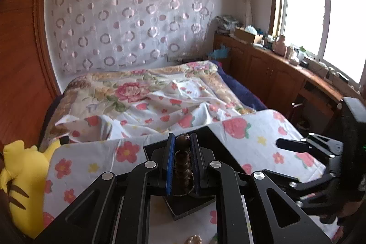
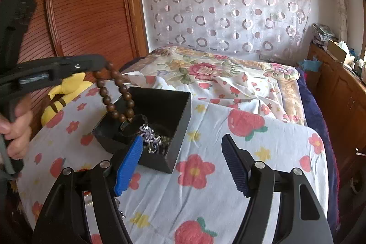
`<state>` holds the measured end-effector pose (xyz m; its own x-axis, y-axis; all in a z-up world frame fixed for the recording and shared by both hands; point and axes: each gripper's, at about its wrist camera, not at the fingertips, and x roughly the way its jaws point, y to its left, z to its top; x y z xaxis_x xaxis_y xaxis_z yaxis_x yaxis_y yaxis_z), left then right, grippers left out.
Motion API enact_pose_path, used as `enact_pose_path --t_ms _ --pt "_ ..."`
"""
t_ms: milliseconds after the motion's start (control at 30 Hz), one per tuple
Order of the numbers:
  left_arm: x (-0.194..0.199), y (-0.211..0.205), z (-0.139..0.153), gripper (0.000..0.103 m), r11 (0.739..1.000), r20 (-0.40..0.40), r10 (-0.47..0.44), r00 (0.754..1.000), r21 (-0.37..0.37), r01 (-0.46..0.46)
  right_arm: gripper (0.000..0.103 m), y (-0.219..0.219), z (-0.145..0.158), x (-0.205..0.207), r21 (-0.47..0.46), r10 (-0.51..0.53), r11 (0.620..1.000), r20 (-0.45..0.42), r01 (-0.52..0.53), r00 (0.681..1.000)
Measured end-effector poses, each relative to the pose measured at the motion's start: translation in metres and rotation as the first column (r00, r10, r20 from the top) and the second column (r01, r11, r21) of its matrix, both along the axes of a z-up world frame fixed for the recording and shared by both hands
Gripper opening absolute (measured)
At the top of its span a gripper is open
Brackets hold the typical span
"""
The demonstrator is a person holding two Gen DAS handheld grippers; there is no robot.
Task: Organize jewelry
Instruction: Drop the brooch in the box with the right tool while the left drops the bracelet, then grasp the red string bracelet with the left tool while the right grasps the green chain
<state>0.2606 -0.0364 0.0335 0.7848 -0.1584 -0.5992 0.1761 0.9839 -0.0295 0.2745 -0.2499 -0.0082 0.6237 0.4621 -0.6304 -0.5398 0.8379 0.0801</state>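
Note:
A string of brown wooden beads sits between the blue pads of my left gripper, which is shut on it. In the right wrist view the bead bracelet hangs in a loop from the left gripper, with its lower end over the near-left corner of an open black box. Silver jewelry and a dark ring lie inside the box. The box lies right under the left gripper. My right gripper stands open and empty just in front of the box; the right gripper shows at the right.
The box rests on a board covered with a flower-and-strawberry cloth. A yellow plush toy lies at the left edge. A pearl piece lies near the front. Behind the board is a bed, with a wooden cabinet on the right.

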Motion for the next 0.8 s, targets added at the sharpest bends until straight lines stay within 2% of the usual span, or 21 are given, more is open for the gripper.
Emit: enact_pose_path --t_ms 233,400,500,667,733,800 --pt "0.012 0.003 -0.025 0.012 1.000 -0.062 0.017 0.998 0.008 -0.017 0.074 0.000 -0.001 -0.009 -0.005 0.019 1.000 0.001 -0.019 1.000" --pt "0.013 0.005 -0.027 0.013 1.000 -0.065 0.029 0.997 0.012 -0.028 0.074 0.007 0.000 -0.016 -0.009 0.035 0.999 0.005 -0.035 0.999" --pt "0.008 0.008 -0.022 0.019 1.000 -0.048 0.028 0.998 0.007 -0.028 0.074 0.012 -0.001 -0.021 -0.004 0.049 0.999 0.004 -0.049 0.999" --pt "-0.011 0.015 -0.020 0.037 0.999 -0.024 0.032 0.999 0.008 -0.032 0.074 0.017 -0.004 -0.031 -0.005 0.067 0.998 -0.002 -0.067 0.998" --pt "-0.021 0.020 -0.024 0.053 0.999 -0.022 0.033 0.999 -0.008 -0.034 0.074 0.018 -0.006 -0.037 0.000 0.078 0.997 -0.007 -0.078 0.997" --pt "-0.029 0.027 -0.028 0.063 0.999 -0.026 0.043 0.999 -0.016 -0.044 0.074 0.017 -0.010 -0.044 0.001 0.088 0.996 -0.018 -0.088 0.996"
